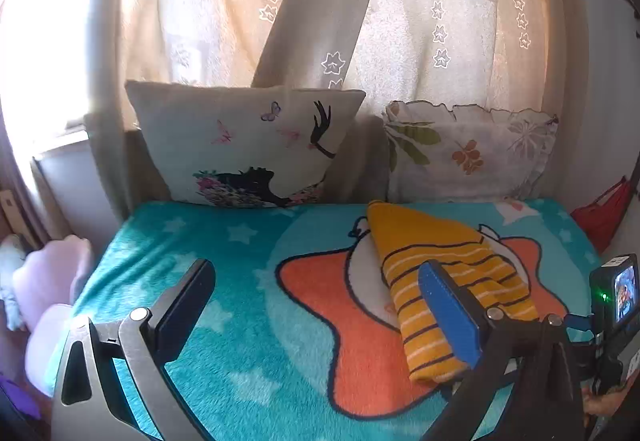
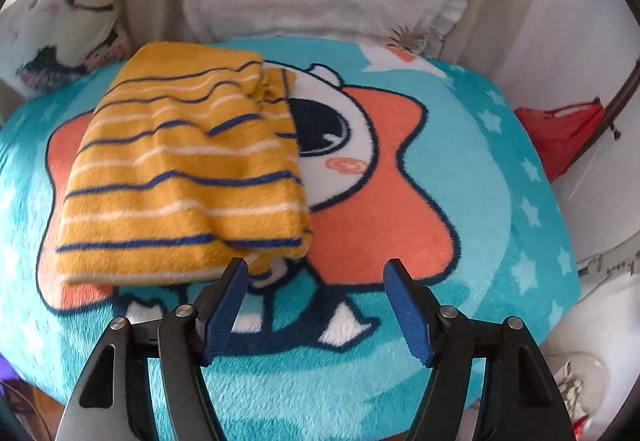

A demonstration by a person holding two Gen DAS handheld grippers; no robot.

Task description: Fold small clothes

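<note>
Lying folded, fuzzy striped garment on plush blanket.

On your bed, the teal blanket lies bare to the left of the folded striped garment and in front of it, leaving passing room there. Two pillows stand against the curtain behind, blocking the far edge. A red bag sits off the right side.
</note>
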